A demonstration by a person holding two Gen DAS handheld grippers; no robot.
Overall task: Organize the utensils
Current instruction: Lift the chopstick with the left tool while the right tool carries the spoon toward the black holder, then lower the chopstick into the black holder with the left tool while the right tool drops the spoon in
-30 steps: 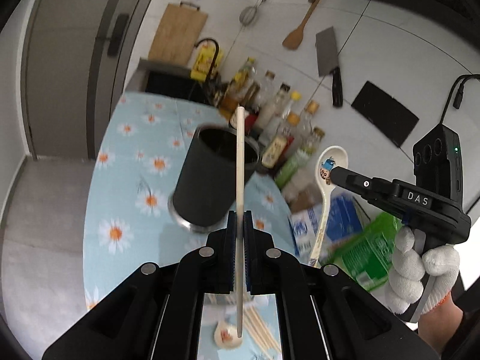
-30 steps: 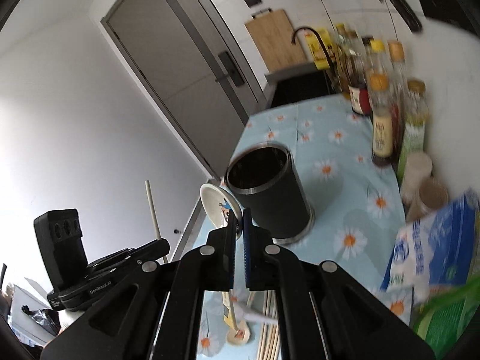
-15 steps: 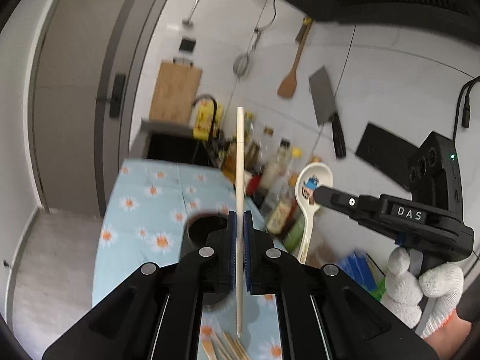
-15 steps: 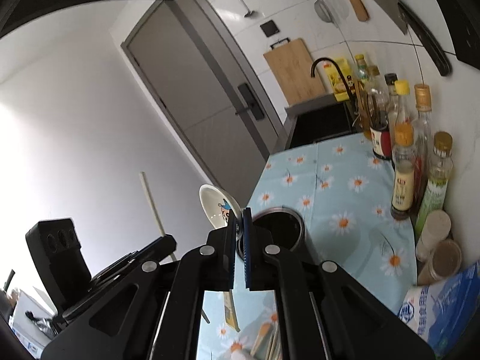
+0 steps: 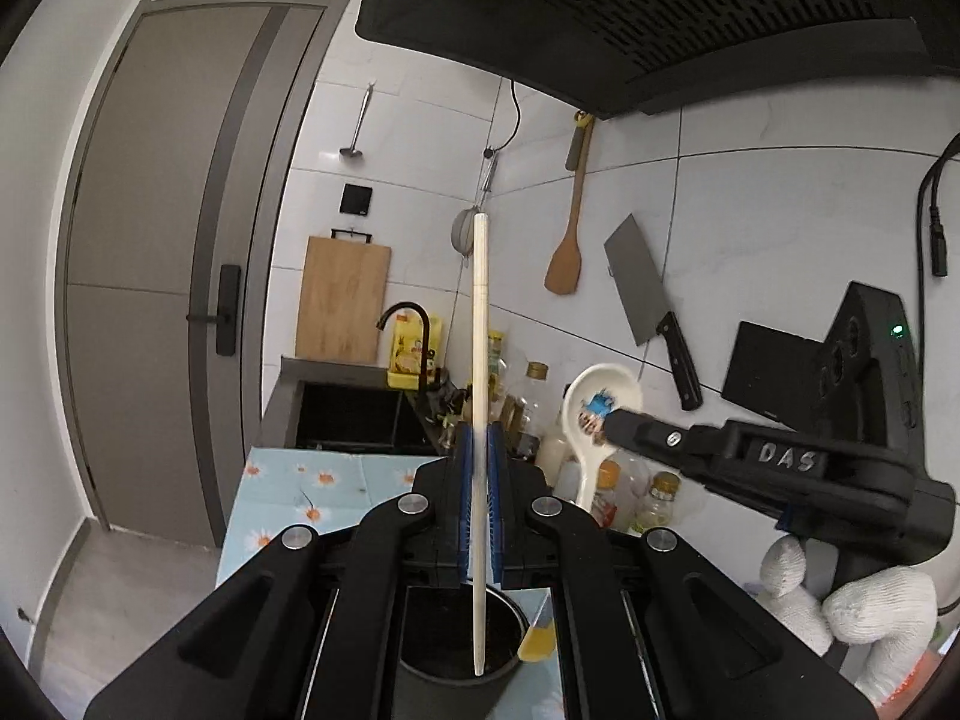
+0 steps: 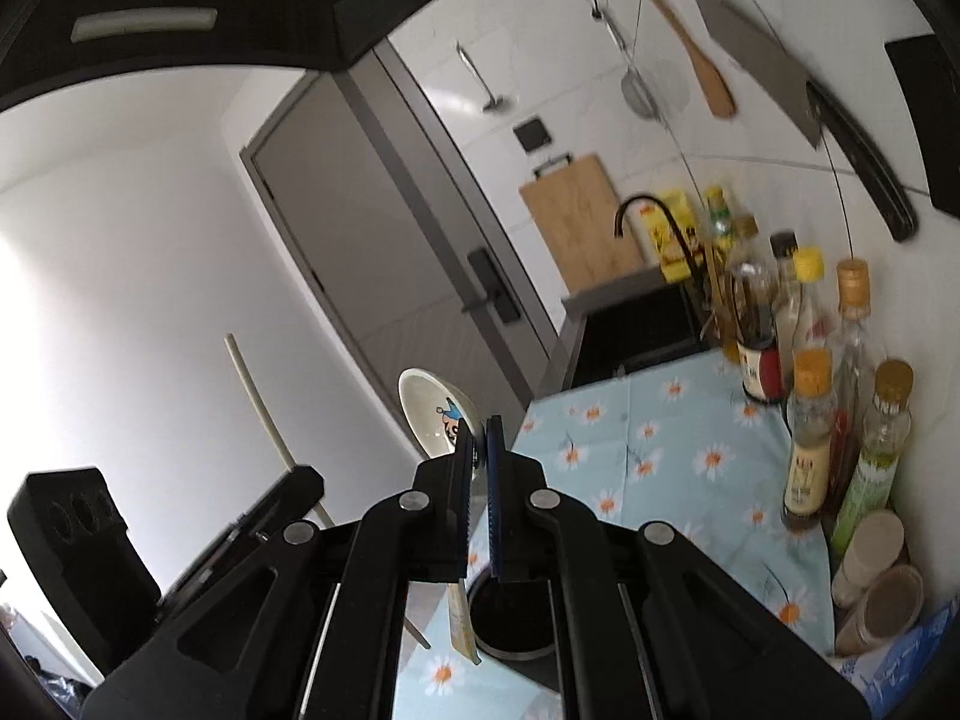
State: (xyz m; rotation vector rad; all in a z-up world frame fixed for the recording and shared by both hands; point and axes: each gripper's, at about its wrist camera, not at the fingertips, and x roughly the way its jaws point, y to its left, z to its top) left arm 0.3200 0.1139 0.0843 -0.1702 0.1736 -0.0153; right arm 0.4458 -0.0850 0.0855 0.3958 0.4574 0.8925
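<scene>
Over a daisy-print counter (image 6: 678, 438), a person works two handheld tools at once: the left tool (image 5: 478, 468) is clamped on a pale chopstick (image 5: 480, 360) held upright, and the right tool (image 6: 478, 468) is clamped on the handle of a white ceramic soup spoon (image 6: 433, 414) with a cartoon print in its bowl. In the left wrist view the chopstick's lower tip hangs at about 6 o'clock, just over the mouth of the dark cylindrical utensil holder (image 5: 456, 648), while the right tool and its gloved hand (image 5: 852, 606) sit at about 3 o'clock with the spoon bowl up. In the right wrist view the spoon's yellow handle end (image 6: 462, 624) hangs just left of the holder's rim, at about 9 o'clock from its opening, so it appears not yet lined up. The step in hand looks like dropping both utensils into the holder. To do it well, each tip should probably be centred over the opening before either grip is let go, the spoon shifted toward the holder's middle first, both pieces kept near vertical, and lowered inside the rim so they slide down rather than bounce off. The two tools stand near each other, so releasing one at a time would likely avoid a knock.
</scene>
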